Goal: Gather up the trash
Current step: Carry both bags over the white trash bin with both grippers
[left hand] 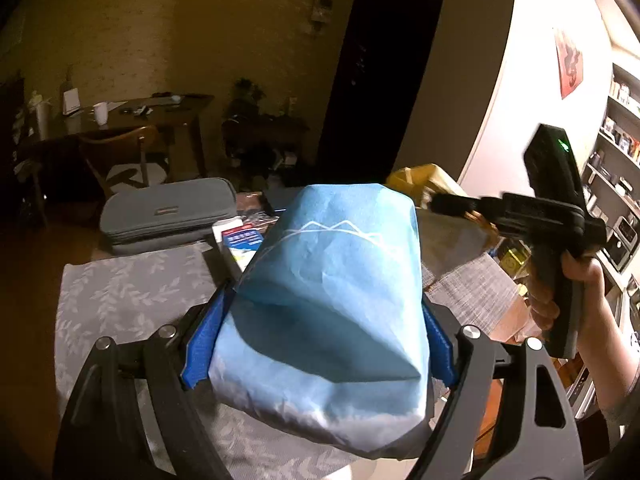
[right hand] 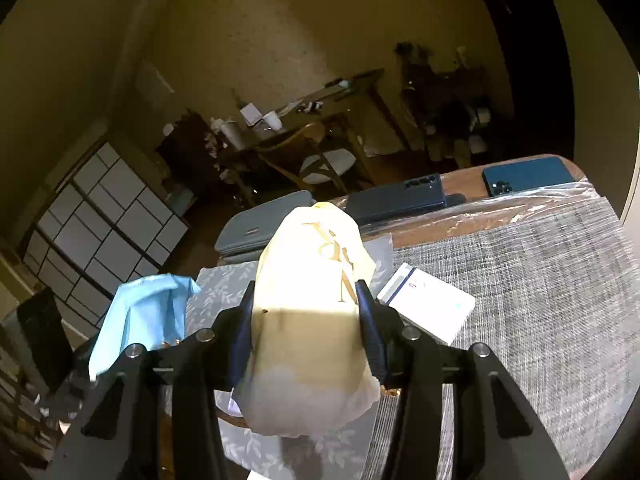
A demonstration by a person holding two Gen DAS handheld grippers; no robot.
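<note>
My left gripper [left hand: 320, 332] is shut on a crumpled blue paper bag [left hand: 328, 288] with a white line drawing and holds it above the table; the bag also shows at the left of the right wrist view [right hand: 148, 312]. My right gripper [right hand: 306, 320] is shut on a crumpled cream-yellow paper bag [right hand: 312, 320] with gold lettering, also above the table. In the left wrist view the right gripper's body [left hand: 552, 216] is at the right, held by a hand, with the yellow bag [left hand: 424, 184] partly hidden behind the blue one.
A grey leaf-patterned placemat [left hand: 132, 296] and a woven grey mat [right hand: 540, 280] cover the table. A grey zip case [left hand: 164, 216], a white booklet [right hand: 428, 304], two dark phones [right hand: 400, 198] [right hand: 528, 180] and clear plastic film [right hand: 480, 212] lie there. Shelves stand right.
</note>
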